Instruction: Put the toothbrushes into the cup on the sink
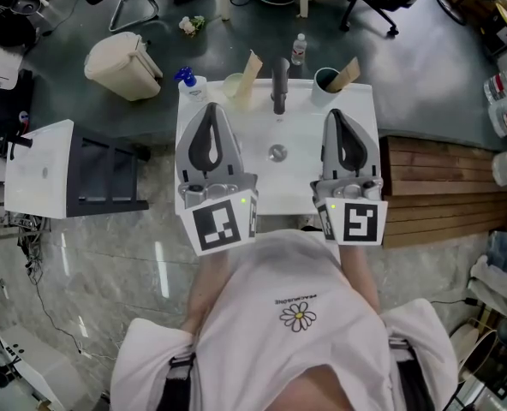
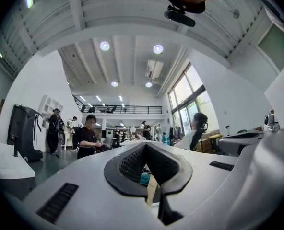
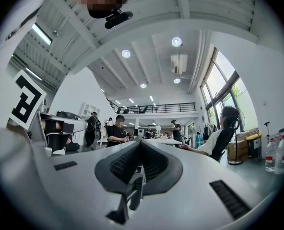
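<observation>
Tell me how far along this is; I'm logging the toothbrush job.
Looks done: one tan toothbrush-like stick stands in the pale cup, another in the dark cup, at the back of the sink. In hand: nothing; the left gripper and right gripper are shut above the sink's near edge. Left: no loose toothbrush shows on the sink, so perhaps nothing, unless both belong in one cup.

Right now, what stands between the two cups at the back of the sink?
The dark tap stands between them, the pale cup to its left and the dark cup to its right, in the head view.
</observation>
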Motion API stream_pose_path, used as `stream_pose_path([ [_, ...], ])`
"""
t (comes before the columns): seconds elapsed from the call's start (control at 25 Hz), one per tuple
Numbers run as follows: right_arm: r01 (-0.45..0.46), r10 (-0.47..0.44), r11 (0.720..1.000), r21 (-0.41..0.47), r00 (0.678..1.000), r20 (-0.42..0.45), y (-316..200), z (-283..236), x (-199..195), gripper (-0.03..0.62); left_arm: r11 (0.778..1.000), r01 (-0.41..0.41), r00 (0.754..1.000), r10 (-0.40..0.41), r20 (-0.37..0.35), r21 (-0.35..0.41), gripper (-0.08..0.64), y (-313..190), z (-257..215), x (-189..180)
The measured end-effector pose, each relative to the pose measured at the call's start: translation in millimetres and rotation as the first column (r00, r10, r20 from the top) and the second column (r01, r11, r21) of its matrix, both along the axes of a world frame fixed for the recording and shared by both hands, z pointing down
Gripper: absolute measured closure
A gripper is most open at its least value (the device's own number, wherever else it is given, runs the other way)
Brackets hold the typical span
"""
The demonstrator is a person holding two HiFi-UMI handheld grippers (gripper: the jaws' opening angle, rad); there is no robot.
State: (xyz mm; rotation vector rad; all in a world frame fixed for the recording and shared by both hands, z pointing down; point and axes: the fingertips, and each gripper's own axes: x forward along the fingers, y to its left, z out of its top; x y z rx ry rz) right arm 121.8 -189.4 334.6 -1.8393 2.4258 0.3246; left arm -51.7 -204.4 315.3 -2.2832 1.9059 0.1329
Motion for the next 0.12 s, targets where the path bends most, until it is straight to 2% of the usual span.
stream_pose_path([
  [0.12,0.001,-0.001,1.0,0.001,1.0,-0.001,0.2,1.0,-0.4,0.58,1.0,0.0,1.0,0.0,-0.002,-0.009,0.545,-1.0,3.6,0.1],
])
